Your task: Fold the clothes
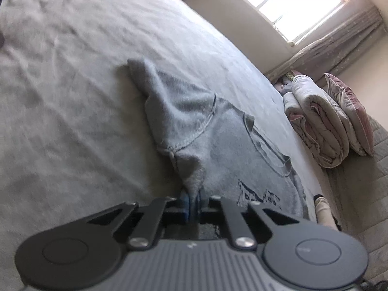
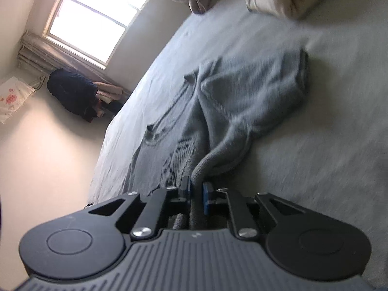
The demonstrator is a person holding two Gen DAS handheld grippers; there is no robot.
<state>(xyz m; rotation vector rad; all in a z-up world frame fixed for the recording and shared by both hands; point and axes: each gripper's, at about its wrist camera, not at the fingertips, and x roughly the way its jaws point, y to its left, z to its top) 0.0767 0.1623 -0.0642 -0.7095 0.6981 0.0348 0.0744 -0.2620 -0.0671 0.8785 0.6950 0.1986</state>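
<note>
Bright window (image 1: 288,2), folded quilt (image 1: 315,121) beside pink pillow (image 1: 349,111) — dark clothing heap (image 2: 72,92), wall cloth (image 2: 12,99)

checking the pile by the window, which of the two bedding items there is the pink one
The pillow, leaning against the wall, is dusty pink. The folded quilt in front of it is mostly cream, with pink showing only in its folds.

Each gripper, the left gripper (image 1: 193,206) and the right gripper (image 2: 196,195), has a ribbed grey body with two round black discs. Black linkage bars carry silver screws. The fingers (image 2: 206,197) wear blue pads.
</note>
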